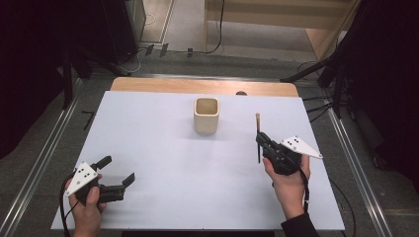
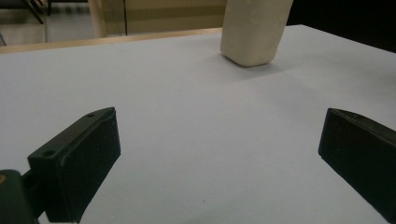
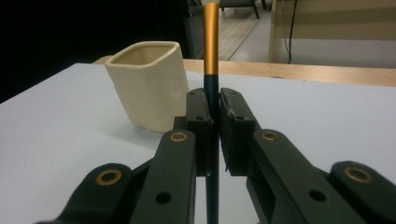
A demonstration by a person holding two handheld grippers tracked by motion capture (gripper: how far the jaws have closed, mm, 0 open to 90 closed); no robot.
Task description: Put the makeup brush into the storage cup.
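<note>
A cream square cup (image 1: 206, 115) stands upright near the table's far middle; it also shows in the left gripper view (image 2: 253, 30) and the right gripper view (image 3: 148, 84). My right gripper (image 1: 260, 139) is shut on a thin dark stick with a golden end, a pen or brush (image 1: 258, 129), right of the cup. In the right gripper view the pen (image 3: 211, 56) is clamped between the pads, golden end pointing away. My left gripper (image 1: 117, 170) rests at the near left, jaws wide open with nothing between them; its fingers (image 2: 77, 161) frame bare table.
The white table top (image 1: 163, 163) ends in a wooden strip (image 1: 197, 86) at the far edge. Metal rails (image 1: 44, 158) run along both sides. Cables lie on the floor beyond the table.
</note>
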